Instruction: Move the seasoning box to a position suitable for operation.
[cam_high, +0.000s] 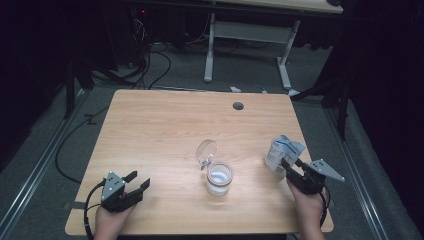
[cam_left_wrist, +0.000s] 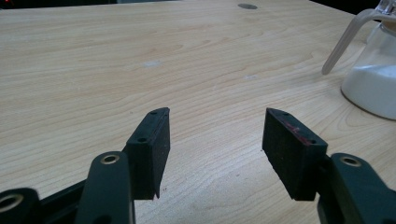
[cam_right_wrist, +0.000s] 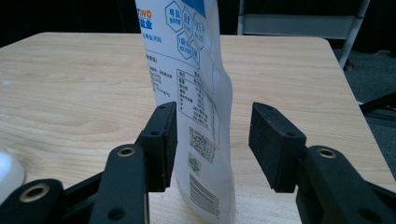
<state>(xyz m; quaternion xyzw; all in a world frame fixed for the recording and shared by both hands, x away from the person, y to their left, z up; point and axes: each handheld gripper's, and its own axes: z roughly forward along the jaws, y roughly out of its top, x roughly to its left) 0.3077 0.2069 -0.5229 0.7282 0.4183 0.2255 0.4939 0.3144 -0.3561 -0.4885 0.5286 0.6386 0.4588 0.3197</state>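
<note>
So I'm at the letting-go step: my right gripper (cam_right_wrist: 212, 144) stands spread around the white pouch (cam_right_wrist: 196, 98), which is upright near the table's (cam_high: 150, 130) right edge; one pad (cam_right_wrist: 169, 140) is just grazing it, the other is clear. My left gripper (cam_left_wrist: 215, 149) sits released and empty. The glass jar (cam_high: 219, 179) of white powder is mid-table with its lid (cam_high: 206, 151) flipped up. Next, I reckon, back off without tipping the pouch.
</note>
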